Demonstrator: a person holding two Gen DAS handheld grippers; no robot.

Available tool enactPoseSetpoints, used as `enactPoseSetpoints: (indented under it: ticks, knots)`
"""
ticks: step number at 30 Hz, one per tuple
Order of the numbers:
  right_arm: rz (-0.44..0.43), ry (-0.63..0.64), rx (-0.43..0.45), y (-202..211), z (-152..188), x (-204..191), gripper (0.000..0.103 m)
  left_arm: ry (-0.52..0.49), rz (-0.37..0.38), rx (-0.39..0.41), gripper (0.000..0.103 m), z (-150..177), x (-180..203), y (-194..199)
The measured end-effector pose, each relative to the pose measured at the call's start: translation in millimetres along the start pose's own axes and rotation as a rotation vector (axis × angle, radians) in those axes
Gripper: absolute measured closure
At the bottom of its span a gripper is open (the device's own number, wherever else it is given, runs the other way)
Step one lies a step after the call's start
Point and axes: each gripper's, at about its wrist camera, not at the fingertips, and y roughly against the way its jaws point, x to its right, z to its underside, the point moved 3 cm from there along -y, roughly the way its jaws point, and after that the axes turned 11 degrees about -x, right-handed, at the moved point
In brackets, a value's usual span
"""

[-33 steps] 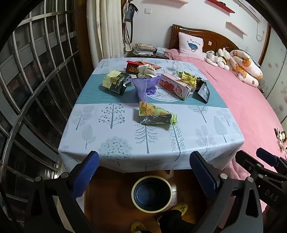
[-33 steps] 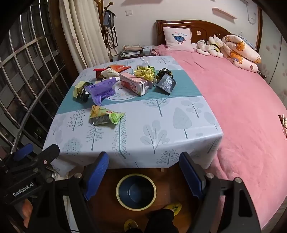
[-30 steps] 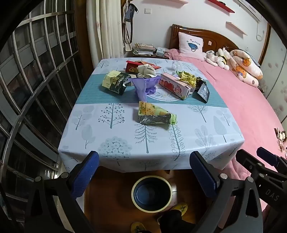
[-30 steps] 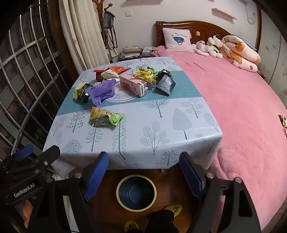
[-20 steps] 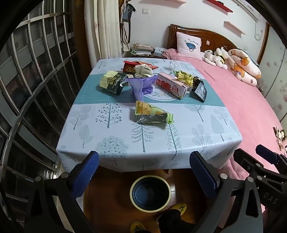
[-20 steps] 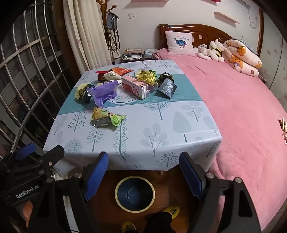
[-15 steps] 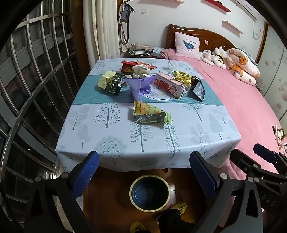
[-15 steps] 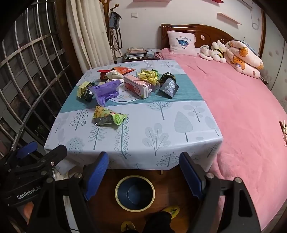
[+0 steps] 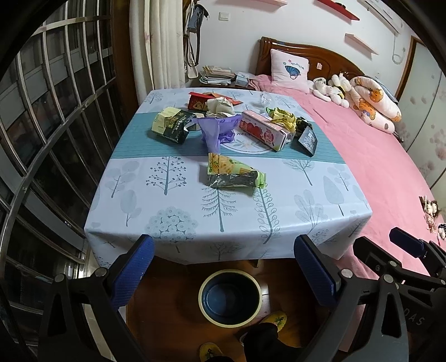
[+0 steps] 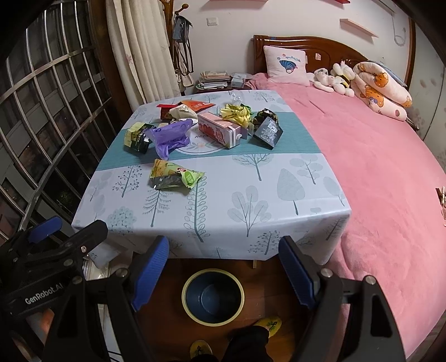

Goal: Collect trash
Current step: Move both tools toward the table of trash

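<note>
While both blue-padded grippers, left gripper and right gripper, are hanging spread and empty above the cream-rimmed blue waste bin, the view is drawing back slightly from the tree-print tablecloth. Its nearest litter, a green-and-yellow foil snack wrapper, is lying untouched; collection is evidently only beginning.

A desk under a pale tree-print cloth stands on a brown wooden floor. Just right of the desk lies a pink-covered bed with a dark wooden headboard. Left of the desk runs a barred window, with cream curtains behind it against a white wall.
</note>
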Motion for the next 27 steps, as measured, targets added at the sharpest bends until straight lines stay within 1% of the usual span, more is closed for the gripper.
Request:
enactPoseSetpoints:
  ticks: [16, 27]
  knots:
    - [-0.01, -0.039, -0.03, -5, 17, 5, 0.021, -0.03, 0.009, -0.007, 0.005, 6, 1, 1]
    - [-0.019, -0.056, -0.028, -5, 26, 1, 0.022, -0.054, 0.005, -0.015, 0.005, 15, 0, 1]
